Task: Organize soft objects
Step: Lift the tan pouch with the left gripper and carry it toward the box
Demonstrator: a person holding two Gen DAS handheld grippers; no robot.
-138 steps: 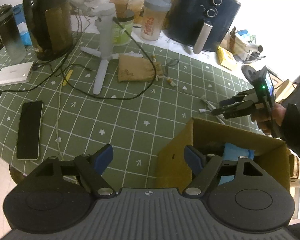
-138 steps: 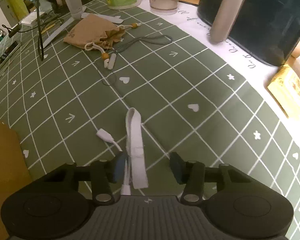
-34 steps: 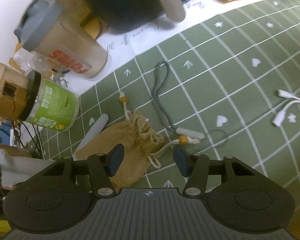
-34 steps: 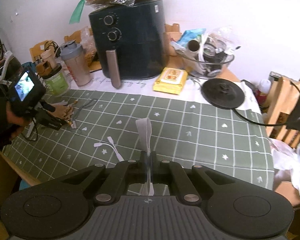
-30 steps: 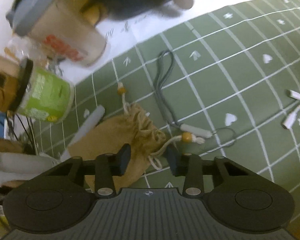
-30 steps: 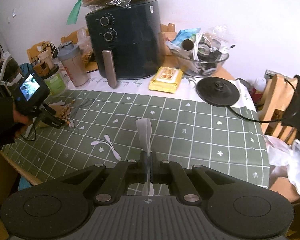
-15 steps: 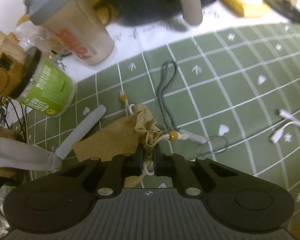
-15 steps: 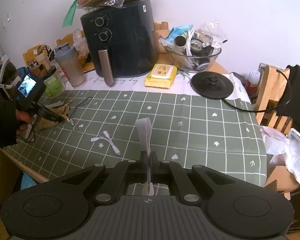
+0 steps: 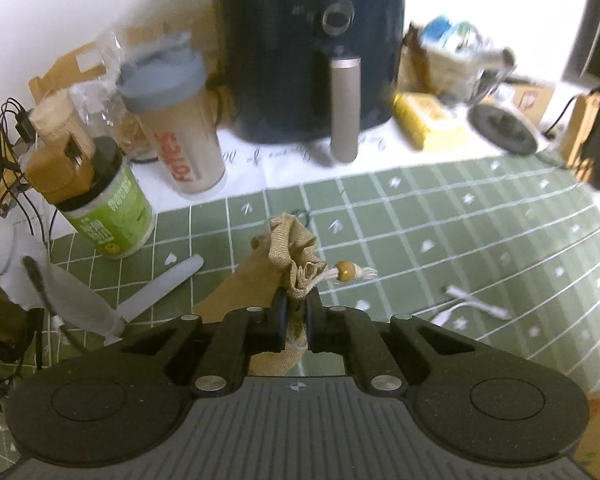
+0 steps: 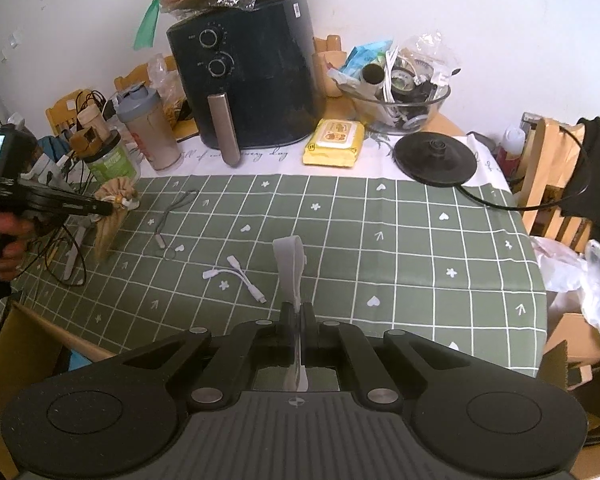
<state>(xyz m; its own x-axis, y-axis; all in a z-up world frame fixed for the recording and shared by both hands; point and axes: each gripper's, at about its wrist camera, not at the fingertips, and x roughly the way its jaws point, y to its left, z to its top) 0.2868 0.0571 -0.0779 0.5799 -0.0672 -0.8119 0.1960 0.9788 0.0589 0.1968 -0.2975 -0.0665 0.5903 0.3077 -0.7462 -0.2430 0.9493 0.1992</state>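
Note:
My left gripper (image 9: 296, 306) is shut on the gathered neck of a tan burlap drawstring pouch (image 9: 290, 252), whose beaded cord sticks out to the right. In the right wrist view that pouch (image 10: 112, 216) hangs lifted off the green checked tablecloth (image 10: 380, 240) at the far left, under the left gripper (image 10: 104, 209) held by a hand. My right gripper (image 10: 297, 316) is shut on a white fabric strap (image 10: 290, 264) that stands up in a loop above its fingers. A brown cardboard box (image 10: 24, 344) shows at the lower left, with something blue inside.
A dark air fryer (image 10: 244, 72), a shaker bottle (image 10: 150, 136) and a green jar (image 10: 114, 160) line the back. A grey lanyard (image 10: 172, 216) and a white adapter cable (image 10: 236, 276) lie mid-table. A kettle base (image 10: 434, 158), glass bowl (image 10: 400, 100) and yellow wipes pack (image 10: 334, 142) stand at the back right.
My left gripper shut on the pouch's neck and lifted it off the cloth, tilting up toward the air fryer. The right gripper kept its hold on the strap and barely moved.

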